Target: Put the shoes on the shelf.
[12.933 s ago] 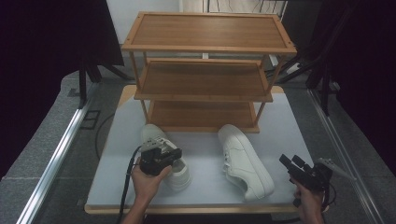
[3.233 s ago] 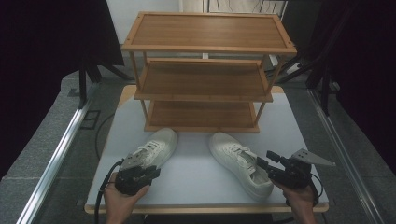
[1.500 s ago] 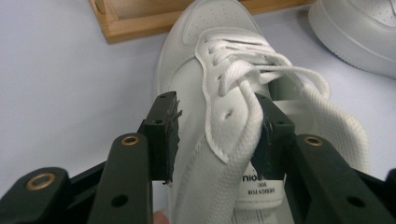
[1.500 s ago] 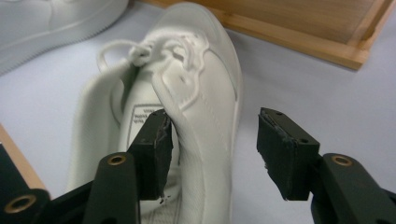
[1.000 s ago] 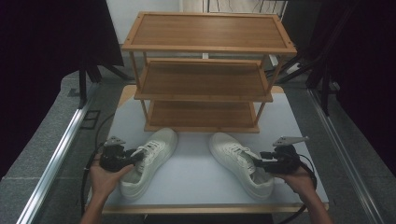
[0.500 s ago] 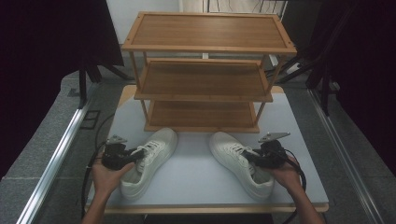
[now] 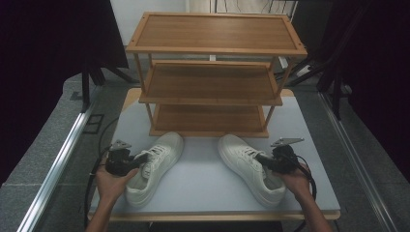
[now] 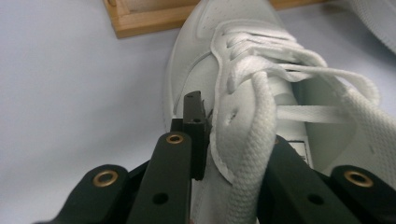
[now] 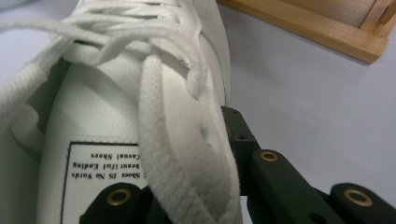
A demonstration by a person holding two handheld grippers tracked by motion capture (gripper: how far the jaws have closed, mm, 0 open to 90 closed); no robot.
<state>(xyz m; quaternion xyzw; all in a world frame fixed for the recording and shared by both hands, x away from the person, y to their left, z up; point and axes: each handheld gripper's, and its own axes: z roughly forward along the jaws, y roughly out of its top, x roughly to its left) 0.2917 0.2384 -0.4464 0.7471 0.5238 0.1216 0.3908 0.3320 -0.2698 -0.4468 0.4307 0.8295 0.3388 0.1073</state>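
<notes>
Item count:
- White shoes: two. Left shoe [image 7: 153,166], right shoe [image 7: 249,166], both on surface [image 7: 203,179].
- Wooden rack [image 7: 212,72]: one. Shelves: three, namely top shelf [image 7: 215,31], middle shelf [image 7: 211,82], bottom shelf [image 7: 208,118].
- Grippers: two. Left gripper [image 7: 140,158], right gripper [image 7: 260,157].
- Hands: two. Left hand [image 7: 112,181], right hand [image 7: 296,178].
- Grey three-cornered plates: two, one per gripper.
- Printed label [image 9: 100,172] inside right shoe: one.
- Surface: one.
</notes>
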